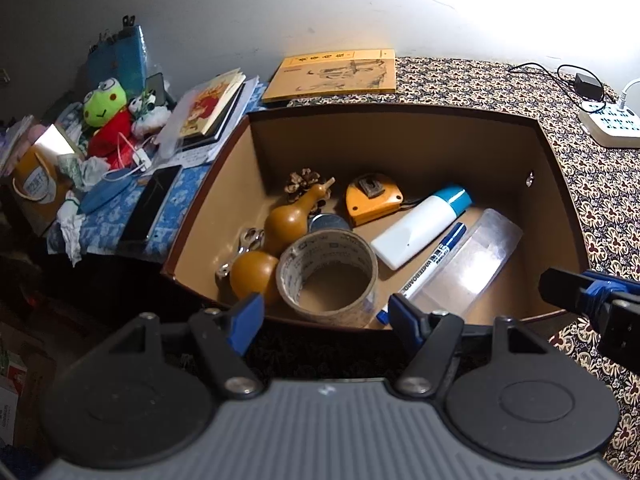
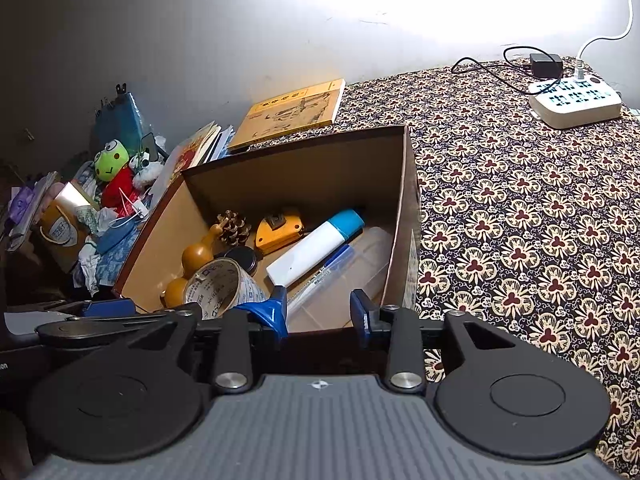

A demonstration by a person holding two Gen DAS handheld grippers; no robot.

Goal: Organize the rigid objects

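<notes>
Box point(image 1: 400, 136) holds tape roll point(image 1: 328, 276), gourd point(image 1: 280, 224), marker point(image 1: 432, 264).

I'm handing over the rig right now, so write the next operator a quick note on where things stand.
Left gripper: open, empty, hovering at the near rim of the brown cardboard box.
Right gripper: open, empty, at the same rim, further right.
Inside the box: roll of clear packing tape, tan wooden gourd, pine cone, orange tape measure, white bottle with blue cap, blue whiteboard marker, clear plastic case, small round tin, metal piece.
Done: these items are boxed.
Left: the floral tablecloth shows no loose objects; confirm before stopping.
</notes>
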